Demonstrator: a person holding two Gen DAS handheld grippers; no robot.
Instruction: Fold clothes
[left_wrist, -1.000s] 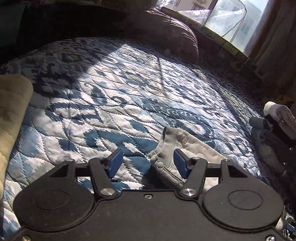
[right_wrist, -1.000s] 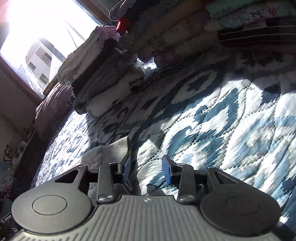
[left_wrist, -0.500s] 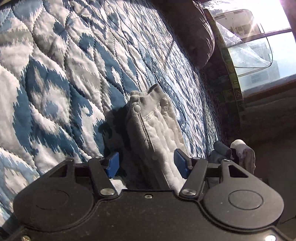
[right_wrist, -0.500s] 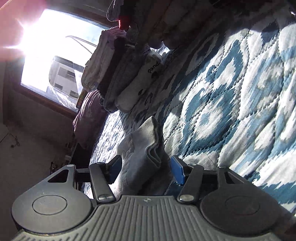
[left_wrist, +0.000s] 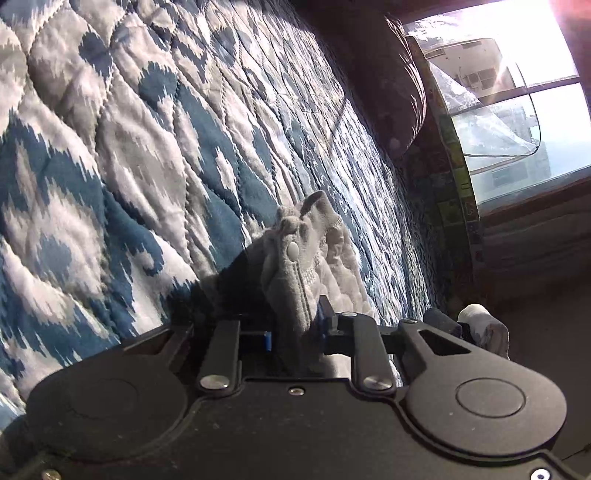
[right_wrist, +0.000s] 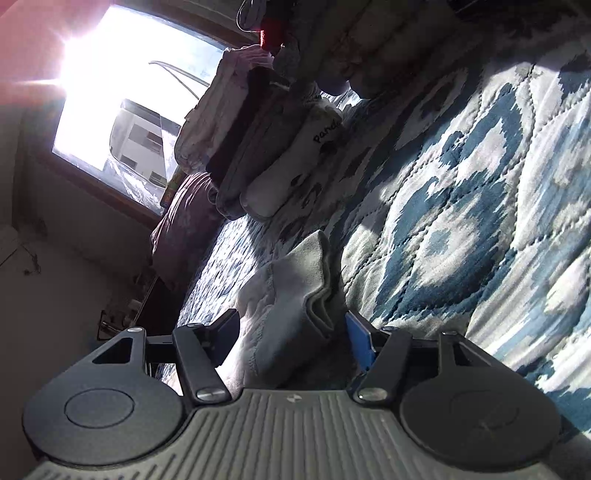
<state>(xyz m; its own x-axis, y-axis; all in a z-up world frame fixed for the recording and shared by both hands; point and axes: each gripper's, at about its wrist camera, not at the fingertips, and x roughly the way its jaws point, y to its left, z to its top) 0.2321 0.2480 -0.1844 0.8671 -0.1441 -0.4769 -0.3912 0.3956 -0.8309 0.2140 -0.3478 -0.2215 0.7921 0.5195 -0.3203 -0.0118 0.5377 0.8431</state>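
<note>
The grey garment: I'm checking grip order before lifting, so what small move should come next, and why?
Probably close the right gripper first. The left gripper is already pinched on the grey garment near its snap button, while the right gripper's jaws stand apart with a fold of the cloth bunched between them, not yet clamped. Lifting now would likely hold one corner only.

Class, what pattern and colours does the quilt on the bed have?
The quilt has a blue, white and grey ikat-style pattern with stitched quilting; clearest in the right wrist view.
</note>
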